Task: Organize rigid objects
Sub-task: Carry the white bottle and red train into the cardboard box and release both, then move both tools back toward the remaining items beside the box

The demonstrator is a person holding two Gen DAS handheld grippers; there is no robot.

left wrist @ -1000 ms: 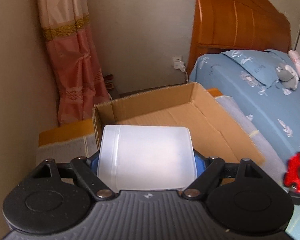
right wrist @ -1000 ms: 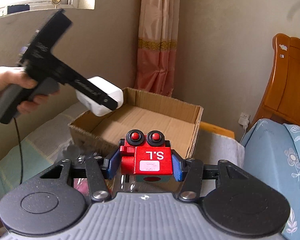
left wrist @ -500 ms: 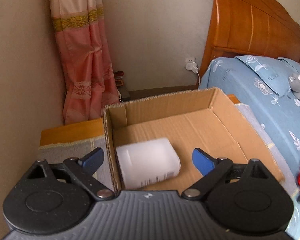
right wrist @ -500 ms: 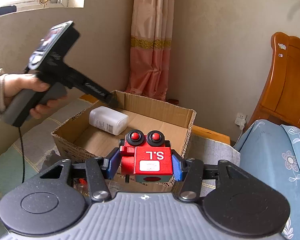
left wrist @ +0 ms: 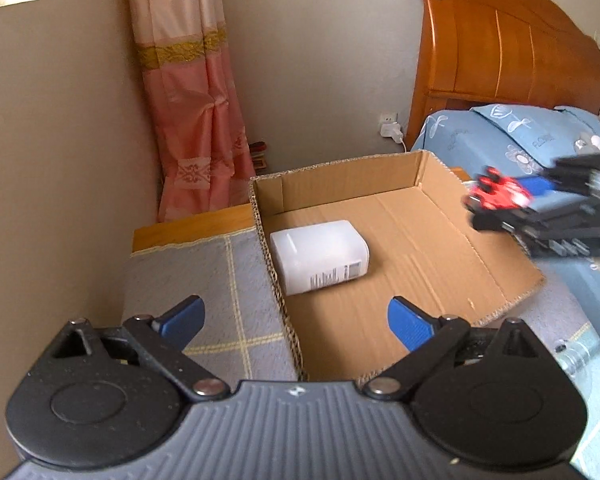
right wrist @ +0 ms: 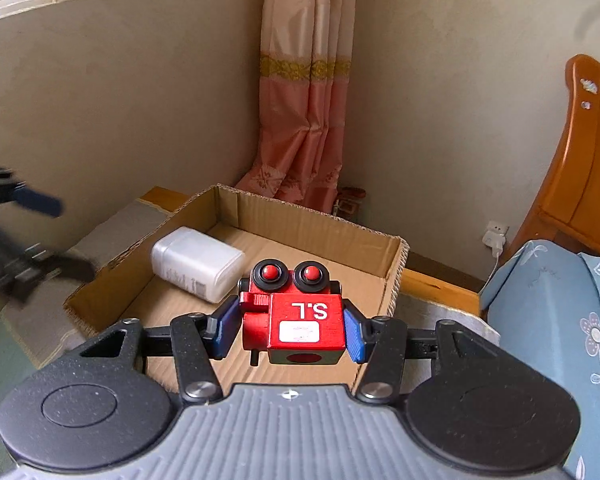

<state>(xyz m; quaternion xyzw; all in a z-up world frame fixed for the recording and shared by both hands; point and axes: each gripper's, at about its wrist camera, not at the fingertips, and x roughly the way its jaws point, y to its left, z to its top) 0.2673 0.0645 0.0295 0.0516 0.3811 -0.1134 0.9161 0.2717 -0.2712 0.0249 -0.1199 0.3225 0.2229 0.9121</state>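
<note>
A white plastic bottle [left wrist: 320, 255] lies on its side inside the open cardboard box [left wrist: 348, 174], near the box's left wall; it also shows in the right wrist view [right wrist: 196, 264]. My left gripper [left wrist: 296, 322] is open and empty, held above the box's near left edge. My right gripper [right wrist: 292, 330] is shut on a red toy robot [right wrist: 296, 316] marked "S.L", held above the box [right wrist: 324, 222]. In the left wrist view the toy [left wrist: 498, 196] shows blurred over the box's right side.
The box sits on a grey checked cloth [left wrist: 204, 280] over a low wooden surface by the wall. A pink curtain [left wrist: 192, 120] hangs in the corner. A bed with blue bedding [left wrist: 512, 144] and a wooden headboard [left wrist: 508, 44] is on the right.
My left gripper opened and let go of the white bottle, which now lies in the box, then drew back. My right gripper moved the red toy robot forward over the box.
</note>
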